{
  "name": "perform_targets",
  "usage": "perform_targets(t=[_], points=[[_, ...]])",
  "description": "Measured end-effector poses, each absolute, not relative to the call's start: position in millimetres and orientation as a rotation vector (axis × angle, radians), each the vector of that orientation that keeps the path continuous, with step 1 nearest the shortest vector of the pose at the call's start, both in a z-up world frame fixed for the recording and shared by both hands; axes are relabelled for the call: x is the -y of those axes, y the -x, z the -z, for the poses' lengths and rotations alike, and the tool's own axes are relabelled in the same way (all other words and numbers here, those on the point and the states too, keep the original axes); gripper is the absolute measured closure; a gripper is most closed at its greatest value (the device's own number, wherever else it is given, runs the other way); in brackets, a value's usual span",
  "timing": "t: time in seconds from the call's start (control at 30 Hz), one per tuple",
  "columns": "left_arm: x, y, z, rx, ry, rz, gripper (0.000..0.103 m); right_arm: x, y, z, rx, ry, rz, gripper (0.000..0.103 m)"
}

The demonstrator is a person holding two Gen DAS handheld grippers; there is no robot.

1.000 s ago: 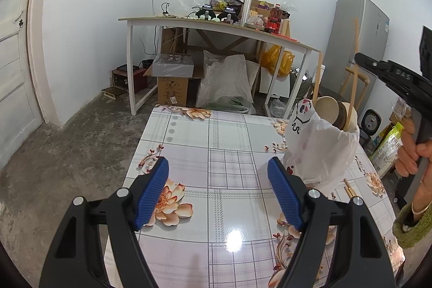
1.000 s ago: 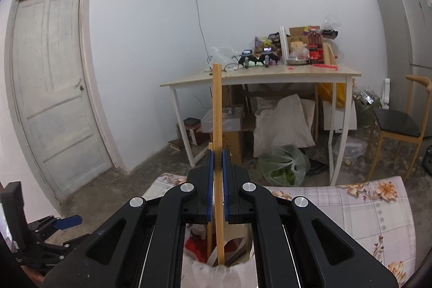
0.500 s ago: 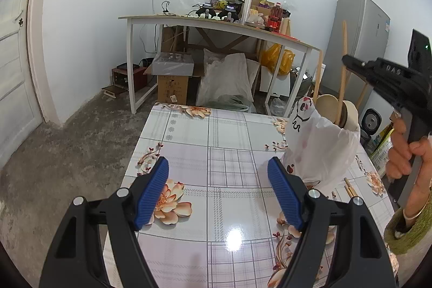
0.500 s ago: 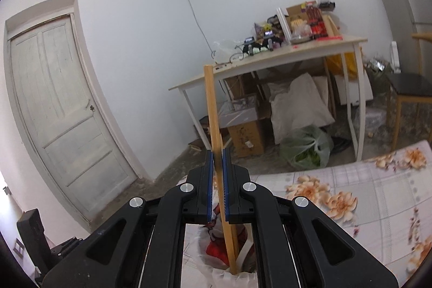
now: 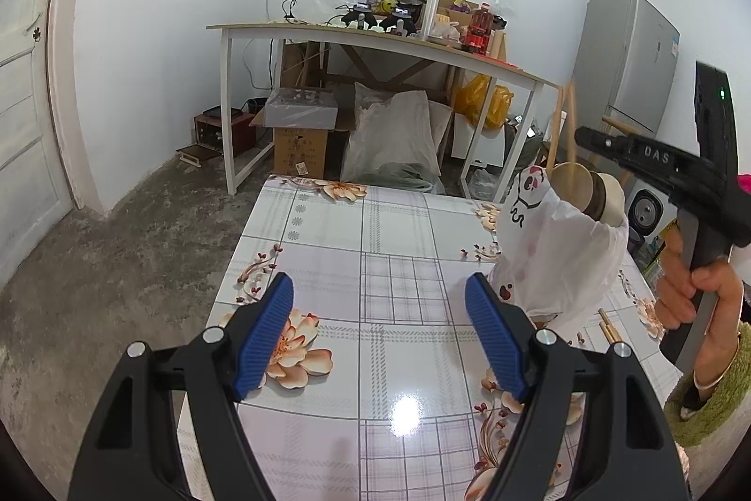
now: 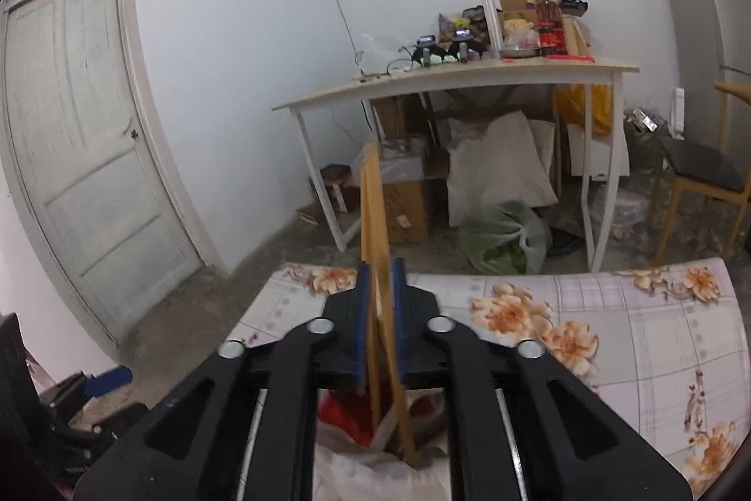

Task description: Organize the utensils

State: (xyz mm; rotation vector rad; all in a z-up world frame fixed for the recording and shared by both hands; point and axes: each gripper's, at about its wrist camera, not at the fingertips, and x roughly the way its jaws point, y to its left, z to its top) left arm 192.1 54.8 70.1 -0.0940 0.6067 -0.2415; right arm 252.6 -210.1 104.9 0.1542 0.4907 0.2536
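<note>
From my left wrist view, my left tongs (image 5: 380, 336) hang wide open with nothing between the blue pads, over a bare stretch of the flowered counter (image 5: 328, 247). Ahead and to the right of them stands the white bag (image 5: 558, 257) over the holder, with two round wooden ends poking out of its mouth, and just right of my right-hand pad two loose chopsticks (image 5: 610, 325) lie on the counter at the bag's foot. Farther right, my right hand (image 5: 694, 294) holds the other tongs above the bag, a blurred stick slanting down from their tip. From my right wrist view, my right tongs (image 6: 379, 313) have just been opening: the pads stand slightly apart and the chopstick (image 6: 375, 219) between them leans loose, with its lower end already down in the bag's mouth under the tongs; a second stick seems to stand beside it, though blur makes that hard to tell. To do this well, I judge I should finish opening without jerking, let the stick settle inside, then lift straight up so the pads do not drag it back out or snag the plastic. The loose pair beside my left tongs look like the next pick.
</note>
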Motion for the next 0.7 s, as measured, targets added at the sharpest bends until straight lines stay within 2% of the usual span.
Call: perform_targets(t=[0.03, 0.07, 0.2, 0.57, 0.7], points=[[-54, -192, -70, -0.608, 0.093, 0.242, 0.03, 212, -251, -105, -0.491, -0.164, -0.252, 0.073], [-53, -193, -70, -0.609, 0.092, 0.243, 0.03, 216, -249, -105, -0.488, -0.181, -0.253, 0.071], [-52, -193, -72, -0.606, 0.091, 0.246, 0.03, 227, -244, -112, -0.479, -0.218, -0.251, 0.071], [-41, -177, -67, -0.624, 0.087, 0.299, 0.03, 255, -184, -123, -0.478, -0.214, -0.224, 0.052], [-27, -168, -62, -0.645, 0.063, 0.346, 0.029, 278, -155, -116, -0.526, -0.19, -0.174, 0.05]])
